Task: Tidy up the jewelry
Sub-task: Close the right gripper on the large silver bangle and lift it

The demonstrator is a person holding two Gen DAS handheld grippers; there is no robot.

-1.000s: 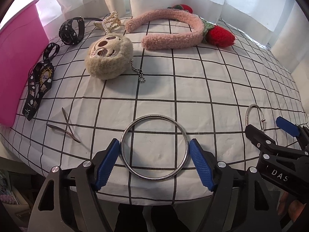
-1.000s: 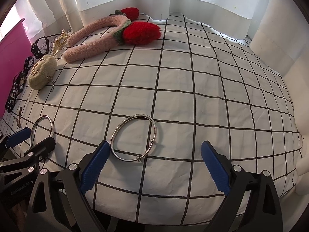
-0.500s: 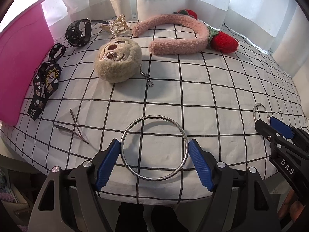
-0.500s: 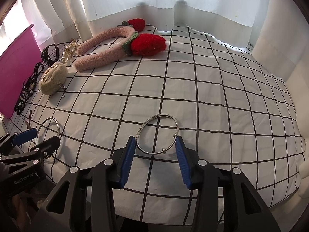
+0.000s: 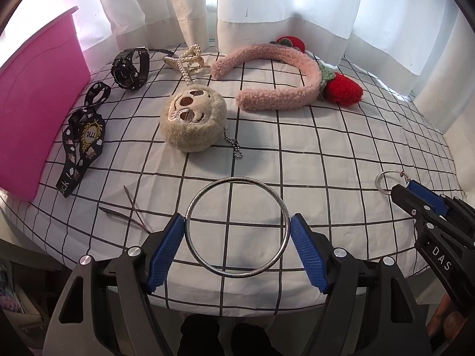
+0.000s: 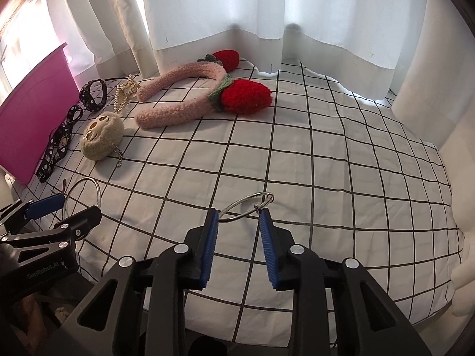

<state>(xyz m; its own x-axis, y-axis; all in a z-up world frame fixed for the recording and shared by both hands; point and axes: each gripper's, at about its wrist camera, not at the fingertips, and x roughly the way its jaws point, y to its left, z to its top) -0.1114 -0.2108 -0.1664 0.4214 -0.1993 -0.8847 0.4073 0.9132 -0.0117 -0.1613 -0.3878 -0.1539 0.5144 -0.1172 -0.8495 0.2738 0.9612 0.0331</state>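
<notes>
Both bangles were in the grippers at this moment. The left gripper clamped the large silver bangle across its full width, one blue pad on each side of the ring. The right gripper had just been closing its jaws, and the thin bangle with a bead sat between the pads, pinched at its near part; it looked tilted, as if lifted off the checked cloth.

I judged the step to be the pick-up of the two bangles, with the carrying still to do. The pink box at the left edge seemed the likely place for them, but I could not see its inside.

The way to the box was not free for the left hand: the plush keychain, the black lanyard and two thin hairpins lay between. The near edge of the table was just under the grippers, so a dropped ring could roll off. The right half of the cloth was open
</notes>
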